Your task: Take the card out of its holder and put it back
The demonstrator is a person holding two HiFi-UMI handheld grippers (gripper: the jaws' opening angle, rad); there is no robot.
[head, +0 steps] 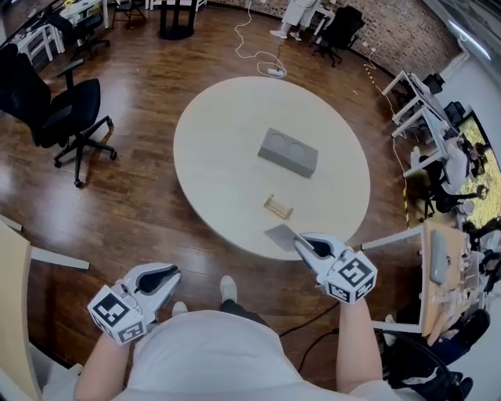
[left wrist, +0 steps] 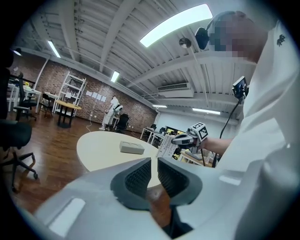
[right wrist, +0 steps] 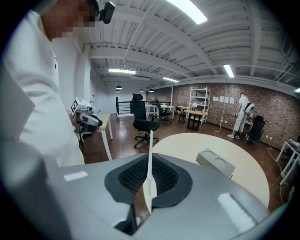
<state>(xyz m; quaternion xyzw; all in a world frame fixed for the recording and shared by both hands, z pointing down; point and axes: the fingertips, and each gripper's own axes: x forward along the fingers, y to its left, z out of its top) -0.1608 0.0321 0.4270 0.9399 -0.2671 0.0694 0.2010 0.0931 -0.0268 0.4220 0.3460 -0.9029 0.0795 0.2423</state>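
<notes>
A small wooden card holder (head: 278,207) lies on the round white table (head: 219,157), near its front edge. My right gripper (head: 300,243) is shut on a thin grey card (head: 280,235), which hangs over the table's front edge, apart from the holder. In the right gripper view the card (right wrist: 150,154) stands edge-on, pinched between the dark pads (right wrist: 133,176). My left gripper (head: 174,274) hangs low at my left over the wooden floor, off the table. A narrow gap separates its pads (left wrist: 139,176), with nothing in it. The left gripper view shows the right gripper (left wrist: 182,139) holding the card (left wrist: 166,146).
A grey block (head: 288,152) with two round recesses sits at the table's middle. A black office chair (head: 63,110) stands at the left, and desks (head: 419,102) line the right side. A wooden stand (head: 438,266) is close to my right arm. A person (head: 297,12) stands far back.
</notes>
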